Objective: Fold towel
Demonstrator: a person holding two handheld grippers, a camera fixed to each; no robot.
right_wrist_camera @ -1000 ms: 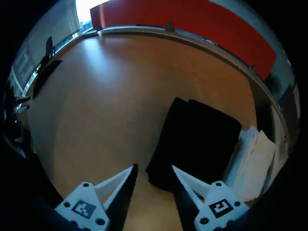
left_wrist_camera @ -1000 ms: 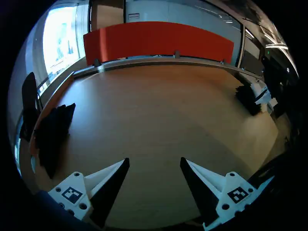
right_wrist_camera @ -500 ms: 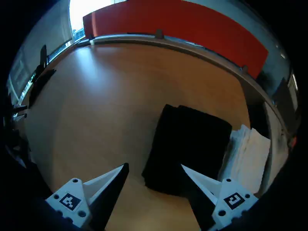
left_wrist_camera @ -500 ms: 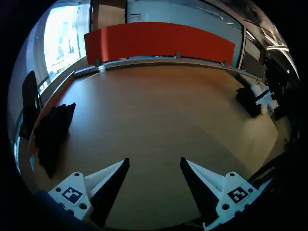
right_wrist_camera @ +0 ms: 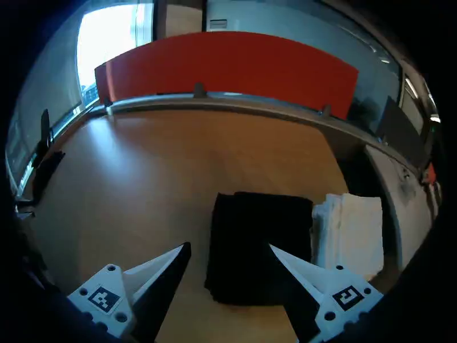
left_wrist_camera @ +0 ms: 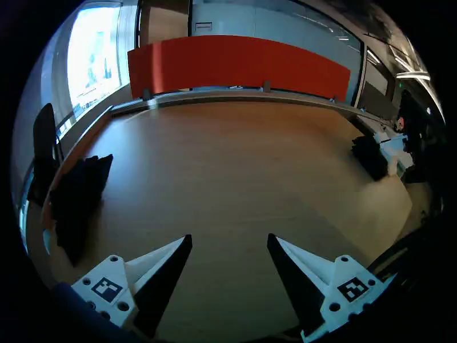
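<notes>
Towel (right_wrist_camera: pixel 260 246), black and folded into a flat rectangle, lies on the wooden table (right_wrist_camera: pixel 154 166) in the lower centre of the right gripper view. Its near part shows between the fingers of the right gripper (right_wrist_camera: pixel 228 246), which are spread and hold nothing. A white stack of cloths (right_wrist_camera: pixel 354 231) sits just beside the towel on its right. Compared with a second ago, the right gripper's fingers stand wider apart and the view has swung. The towel now lies square-on rather than slanting, and the red panel (right_wrist_camera: pixel 228 60) runs nearly level across the top. In the left gripper view the left gripper (left_wrist_camera: pixel 228 235) is spread as before over bare table, and the dark heap (left_wrist_camera: pixel 77 194) at the left edge is unchanged.
</notes>
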